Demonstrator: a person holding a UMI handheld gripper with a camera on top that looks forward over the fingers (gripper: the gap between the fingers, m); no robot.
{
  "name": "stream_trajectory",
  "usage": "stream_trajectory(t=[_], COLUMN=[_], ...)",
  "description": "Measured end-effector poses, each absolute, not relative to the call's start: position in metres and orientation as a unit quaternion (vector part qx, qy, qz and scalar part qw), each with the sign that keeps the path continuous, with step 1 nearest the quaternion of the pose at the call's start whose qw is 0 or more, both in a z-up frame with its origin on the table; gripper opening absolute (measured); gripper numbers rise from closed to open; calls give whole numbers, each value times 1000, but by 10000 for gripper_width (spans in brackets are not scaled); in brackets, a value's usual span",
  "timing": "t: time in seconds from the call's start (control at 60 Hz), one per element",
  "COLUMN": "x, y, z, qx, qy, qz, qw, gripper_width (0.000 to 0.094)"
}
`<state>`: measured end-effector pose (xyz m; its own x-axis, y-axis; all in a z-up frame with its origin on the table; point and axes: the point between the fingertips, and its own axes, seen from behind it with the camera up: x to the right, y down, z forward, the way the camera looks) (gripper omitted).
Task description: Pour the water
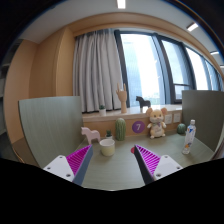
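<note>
A white cup [107,147] stands on the desk [115,172], just ahead of the gripper [113,161] and roughly centred between its 2 fingers, not touching either. A bottle [189,137] with a white cap stands upright near the desk's right edge, beyond the right finger and well apart from the cup. The gripper is released: its 2 magenta pads [78,159] are spread wide with nothing between them. Along the desk's far edge stand a pink toy horse [91,134], a green cactus figure [120,129] and a stuffed bear [157,123]. Grey partitions [50,127] flank the desk. Curtains [97,70] hang beside the window [150,68].
</note>
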<state>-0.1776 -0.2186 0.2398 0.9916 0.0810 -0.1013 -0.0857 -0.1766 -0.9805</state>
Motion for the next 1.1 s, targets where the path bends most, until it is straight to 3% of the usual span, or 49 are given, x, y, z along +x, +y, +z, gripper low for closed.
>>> stream_trajectory(t=[0.117, 0.267, 0.533, 0.817, 1.017, 1.1], x=[-152, -41, 142, 248, 271, 280], y=[-212, -189, -174, -105, -54, -33], z=[229, 170, 120, 110, 112, 117], qx=[-760, -767, -775, -760, -758, -751], qy=[6, 25, 65, 77, 73, 78], qz=[58, 13, -83, -88, -86, -78], qw=[647, 641, 623, 639, 642, 651], gripper_width=[851, 849, 850, 834, 824, 779])
